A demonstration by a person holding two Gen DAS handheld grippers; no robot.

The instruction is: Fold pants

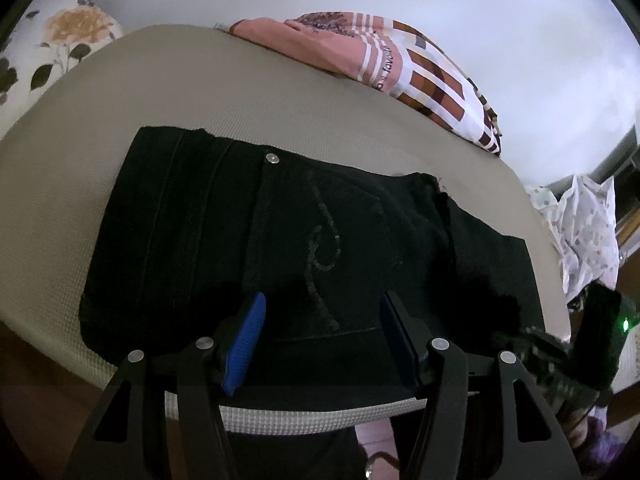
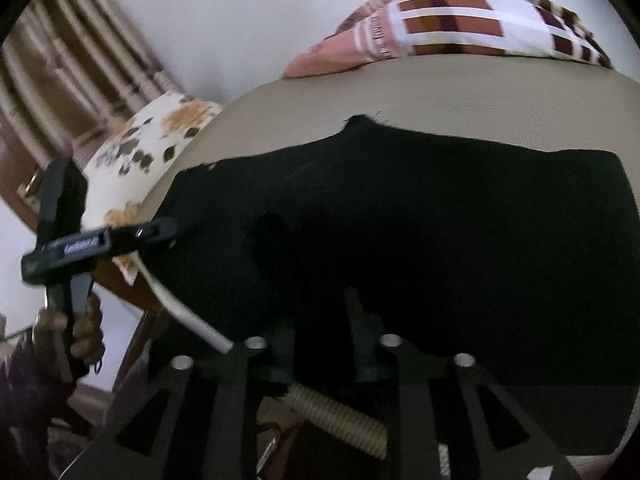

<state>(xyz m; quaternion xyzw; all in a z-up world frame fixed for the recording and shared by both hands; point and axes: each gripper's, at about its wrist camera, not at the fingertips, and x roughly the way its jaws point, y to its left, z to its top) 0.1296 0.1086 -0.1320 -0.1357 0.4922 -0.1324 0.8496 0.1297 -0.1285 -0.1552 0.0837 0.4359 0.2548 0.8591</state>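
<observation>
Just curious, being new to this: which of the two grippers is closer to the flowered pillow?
Left. The left gripper hovers over the end of the pants nearest the flowered pillow; the right gripper is over their other end, farther from it.
</observation>
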